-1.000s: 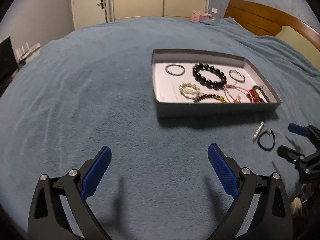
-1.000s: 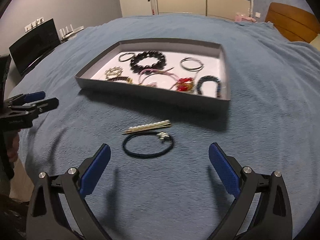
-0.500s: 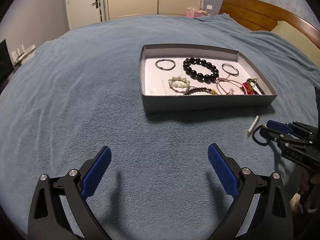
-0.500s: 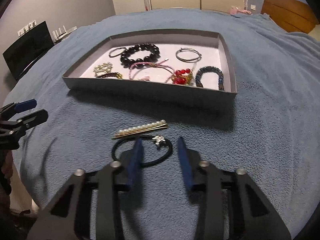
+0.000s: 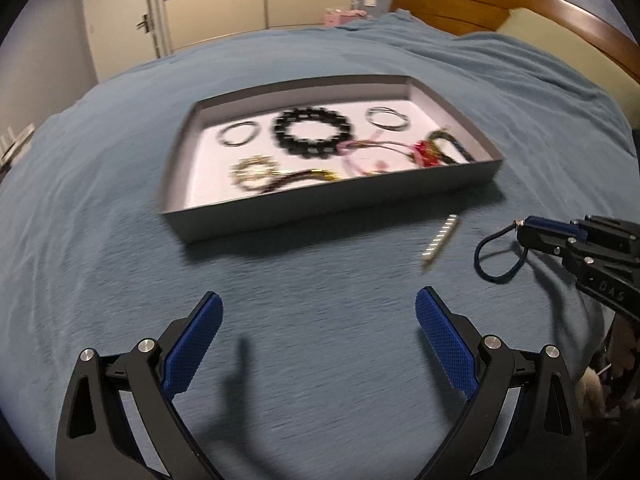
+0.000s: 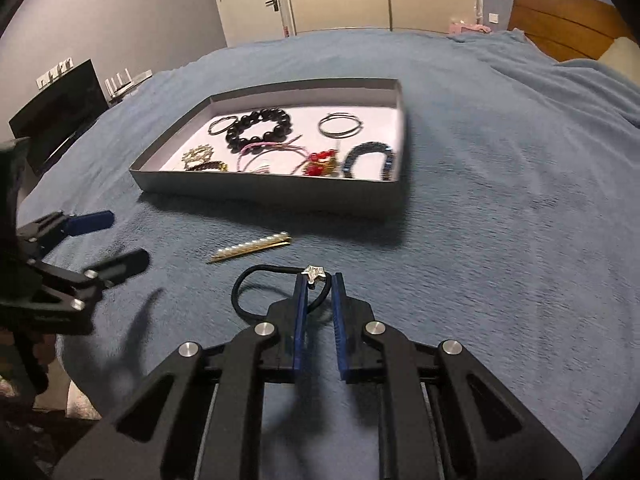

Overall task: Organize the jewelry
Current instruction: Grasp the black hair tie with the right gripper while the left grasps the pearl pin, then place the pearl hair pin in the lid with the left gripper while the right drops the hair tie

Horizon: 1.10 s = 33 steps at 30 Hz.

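So the right gripper (image 6: 319, 280) has gone from wide open a second ago to clamped around the black hair tie (image 6: 256, 294), right by its little star charm (image 6: 313, 271). From the left wrist view the loop hangs off the fingertips, so it looks lifted off the blanket (image 5: 100, 208) now, though blur makes that iffy. It's in front of the tray (image 5: 332, 216), near its right corner. The pearl hair clip (image 5: 440, 238) lies between the tie and the tray, untouched. The left gripper (image 5: 318, 316) has stayed spread open and empty, in front of the tray. My guess: the tie goes into the tray next, then the clip.
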Each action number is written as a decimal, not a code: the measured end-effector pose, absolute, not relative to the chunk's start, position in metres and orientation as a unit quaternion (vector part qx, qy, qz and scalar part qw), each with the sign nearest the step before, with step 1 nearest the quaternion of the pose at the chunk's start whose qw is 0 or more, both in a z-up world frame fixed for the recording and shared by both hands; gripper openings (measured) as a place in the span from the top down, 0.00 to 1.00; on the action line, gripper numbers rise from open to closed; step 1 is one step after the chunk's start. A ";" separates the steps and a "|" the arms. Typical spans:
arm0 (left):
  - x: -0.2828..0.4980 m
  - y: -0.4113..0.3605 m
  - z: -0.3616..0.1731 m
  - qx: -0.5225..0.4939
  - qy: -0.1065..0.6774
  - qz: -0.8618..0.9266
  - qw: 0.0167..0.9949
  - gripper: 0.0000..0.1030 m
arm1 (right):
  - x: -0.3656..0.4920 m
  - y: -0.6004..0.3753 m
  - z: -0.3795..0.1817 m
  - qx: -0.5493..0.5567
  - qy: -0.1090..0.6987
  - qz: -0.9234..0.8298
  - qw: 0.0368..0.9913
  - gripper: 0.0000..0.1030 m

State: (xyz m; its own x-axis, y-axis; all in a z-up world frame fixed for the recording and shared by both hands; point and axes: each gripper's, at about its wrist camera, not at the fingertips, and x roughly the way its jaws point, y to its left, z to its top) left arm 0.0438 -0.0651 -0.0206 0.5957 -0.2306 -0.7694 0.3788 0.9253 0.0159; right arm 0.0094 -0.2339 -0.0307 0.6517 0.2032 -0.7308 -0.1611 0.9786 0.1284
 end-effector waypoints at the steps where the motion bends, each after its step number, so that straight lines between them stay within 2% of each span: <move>1: 0.044 -0.073 -0.023 0.093 0.416 -0.177 0.887 0.07 | 0.007 -0.239 -0.029 0.027 0.404 0.099 0.909 0.88; 6: 0.046 -0.109 -0.030 0.118 0.408 -0.211 0.880 0.12 | -0.003 -0.253 -0.028 0.020 0.395 0.087 0.914 0.88; 8: 0.049 -0.122 -0.034 0.127 0.411 -0.226 0.874 0.22 | -0.005 -0.259 -0.029 0.024 0.395 0.085 0.914 0.88; 10: 0.054 -0.131 -0.038 0.134 0.416 -0.235 0.868 0.37 | -0.007 -0.266 -0.030 0.031 0.395 0.082 0.914 0.88; 14: 0.059 -0.144 -0.041 0.153 0.411 -0.241 0.866 0.45 | -0.009 -0.275 -0.032 0.039 0.394 0.079 0.915 0.88; 17: 0.059 -0.155 -0.044 0.172 0.407 -0.253 0.861 0.60 | -0.009 -0.279 -0.032 0.045 0.392 0.081 0.915 0.88; 18: 0.057 -0.157 -0.044 0.177 0.405 -0.258 0.859 0.70 | -0.009 -0.280 -0.032 0.046 0.391 0.081 0.916 0.88; 22: 0.050 -0.159 -0.043 0.183 0.402 -0.271 0.856 0.91 | -0.008 -0.281 -0.029 0.048 0.387 0.087 0.917 0.88; 33: 0.051 -0.097 0.000 0.116 0.388 -0.257 0.877 0.91 | -0.001 -0.266 -0.001 0.028 0.351 0.109 0.930 0.88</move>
